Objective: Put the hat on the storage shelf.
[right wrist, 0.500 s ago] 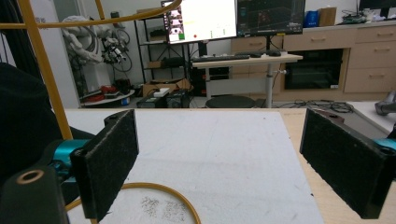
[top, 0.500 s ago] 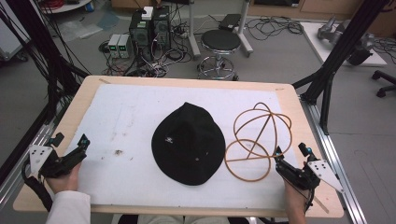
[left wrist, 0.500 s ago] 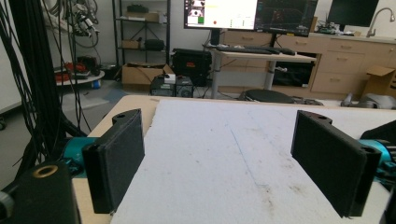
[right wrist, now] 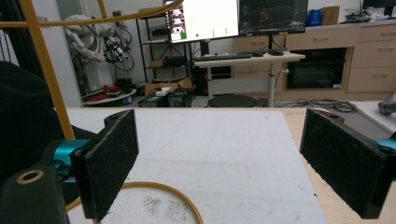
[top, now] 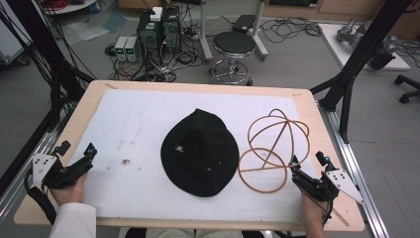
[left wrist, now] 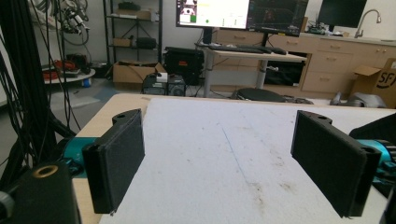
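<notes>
Black hat (top: 200, 151) lay crown-up at mid-mat, the wire frame (top: 273, 148) just beside it on the right, its base ring nearly at the brim. Right gripper (top: 308, 166) sat near that ring, jaws wide apart, holding nothing; left gripper (top: 78, 157) rested well apart at the mat's (top: 148, 114) left edge, equally wide and empty. My concern: the light frame could tip or skid if the right jaw clipped its ring. Against the earlier frame, I noted no change.
</notes>
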### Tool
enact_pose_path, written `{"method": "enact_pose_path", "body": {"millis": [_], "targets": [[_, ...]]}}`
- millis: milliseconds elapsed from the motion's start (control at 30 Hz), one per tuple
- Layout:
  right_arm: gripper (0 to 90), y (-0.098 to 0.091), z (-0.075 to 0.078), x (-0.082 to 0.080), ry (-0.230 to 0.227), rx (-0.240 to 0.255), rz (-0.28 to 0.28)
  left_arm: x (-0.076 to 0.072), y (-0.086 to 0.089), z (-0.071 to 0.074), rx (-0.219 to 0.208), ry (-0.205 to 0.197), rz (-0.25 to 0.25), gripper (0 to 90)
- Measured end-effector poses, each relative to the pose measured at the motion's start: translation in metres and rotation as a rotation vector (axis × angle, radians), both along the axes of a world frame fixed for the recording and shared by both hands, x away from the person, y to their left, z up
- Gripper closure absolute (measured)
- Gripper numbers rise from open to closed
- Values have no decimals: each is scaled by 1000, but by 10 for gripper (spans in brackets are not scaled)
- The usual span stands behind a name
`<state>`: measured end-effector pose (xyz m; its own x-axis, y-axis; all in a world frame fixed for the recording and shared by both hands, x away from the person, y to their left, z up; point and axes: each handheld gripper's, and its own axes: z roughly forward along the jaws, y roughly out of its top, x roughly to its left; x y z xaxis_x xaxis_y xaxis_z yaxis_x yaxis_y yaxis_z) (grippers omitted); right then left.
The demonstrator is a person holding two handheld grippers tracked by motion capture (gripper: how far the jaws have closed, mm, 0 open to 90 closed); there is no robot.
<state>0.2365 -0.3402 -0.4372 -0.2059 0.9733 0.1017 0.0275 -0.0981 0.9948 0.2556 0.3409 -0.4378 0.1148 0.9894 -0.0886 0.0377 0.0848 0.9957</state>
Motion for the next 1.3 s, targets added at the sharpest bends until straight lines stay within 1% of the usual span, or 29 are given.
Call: {"method": "enact_pose_path", "body": {"millis": [167,200,267,367,400,433,467,533,567,600,633,667,700,733,767,800,833,867,900,933,1000,1067,1100,1133,1167,1200,1233,1267,1300], "targets": [[108,0,0,0,3,-1,-1,1,1,0,-6,6,-6,179],[108,0,0,0,4,-2,-1,1,0,1,-16,1,-11,179],[108,0,0,0,7,-5,2,1,-1,2,-22,-9,-18,182],[108,1,0,1,3,-5,6,4,-3,6,-16,-11,-38,183],[108,1,0,1,9,-6,8,5,-3,7,-12,-12,-45,183],[108,1,0,1,7,-7,10,5,-3,7,-12,-12,-45,183],[108,1,0,0,7,-10,11,7,-5,9,-18,-5,-77,190],[108,1,0,1,6,-7,12,9,-7,11,-14,-1,-111,210],[108,1,0,1,5,-10,13,10,-9,12,-9,1,-123,210],[108,1,0,1,4,-14,13,10,-9,12,-9,1,-123,210],[108,1,0,1,5,-13,12,12,-12,15,-10,0,-147,210],[108,2,0,1,6,-12,12,12,-12,15,-10,0,-147,209],[108,2,0,1,3,-16,13,13,-16,17,-15,-1,-167,207],[108,2,0,1,0,-19,12,13,-16,17,-15,-1,-167,202],[108,2,0,0,-1,-18,8,15,-21,21,-28,-8,-187,199],[108,2,0,0,0,-16,9,15,-24,22,-32,-11,-200,199],[108,2,0,0,0,-16,9,15,-24,22,-32,-11,-200,199],[108,2,0,0,2,-13,9,18,-32,25,-23,-10,-230,198],[108,2,0,0,2,-13,9,18,-32,25,-23,-10,-230,199],[108,2,0,0,0,-16,8,21,-39,28,-7,-7,-261,199],[108,1,0,0,-1,-22,9,24,-45,31,1,-6,-291,199],[108,2,0,0,0,-22,8,28,-50,34,2,8,-326,204],[108,1,0,0,-1,-26,9,28,-50,34,2,8,-326,210],[108,1,0,0,1,-25,9,31,-54,36,8,23,-354,211],[108,1,0,0,1,-26,9,32,-56,37,7,19,-367,212],[108,1,0,1,-1,-28,7,32,-56,37,7,19,-367,215],[108,1,0,1,-1,-30,5,34,-59,37,8,21,-391,215],[108,1,0,1,-3,-31,6,34,-59,37,8,21,-391,216],[108,1,0,1,-3,-31,6,35,-60,37,11,28,-406,216]]}}
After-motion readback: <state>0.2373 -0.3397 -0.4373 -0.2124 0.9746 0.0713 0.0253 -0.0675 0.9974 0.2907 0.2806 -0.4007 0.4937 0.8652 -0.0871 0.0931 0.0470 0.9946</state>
